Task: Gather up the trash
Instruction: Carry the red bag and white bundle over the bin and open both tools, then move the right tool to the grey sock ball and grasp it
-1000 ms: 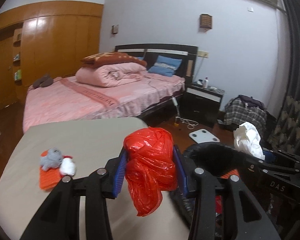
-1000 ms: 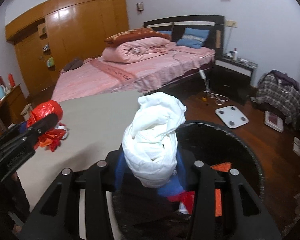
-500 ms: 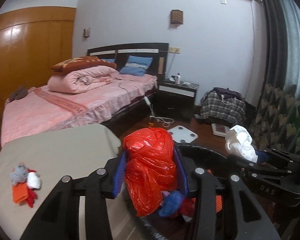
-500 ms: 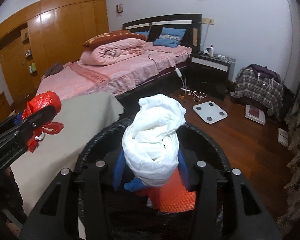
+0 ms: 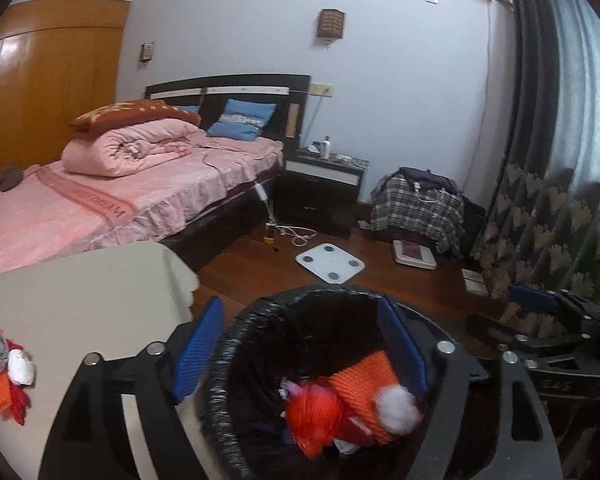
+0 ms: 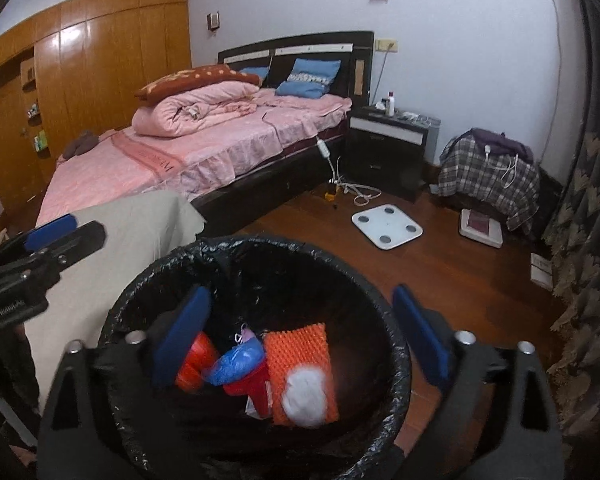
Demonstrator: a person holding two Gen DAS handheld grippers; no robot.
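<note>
Left gripper [image 5: 300, 348]: jaws spread wide, nothing between the blue pads [image 5: 198, 346], positioned over the bin [image 5: 236, 344]. Right gripper [image 6: 300, 336]: likewise spread and empty, its pads [image 6: 182, 334] straddling the same bin's mouth. The bin carries a black liner and holds the collected trash: a red plastic bag [image 5: 314, 416] at 6 o'clock in the left view, an orange mesh piece [image 6: 300, 356] with a white wad [image 6: 304, 394] lying on it, and a blue bag [image 6: 238, 362] just beside these. At 9 o'clock from the left gripper, a beige-covered table [image 5: 80, 292] bears leftover scraps [image 5: 8, 376] in grey, white, orange and red near its edge. Beyond, at 12 o'clock, a white scale [image 6: 386, 226] lies on the wooden floor [image 6: 440, 264]; a pink bed [image 6: 204, 152] stands at 11 o'clock.
</note>
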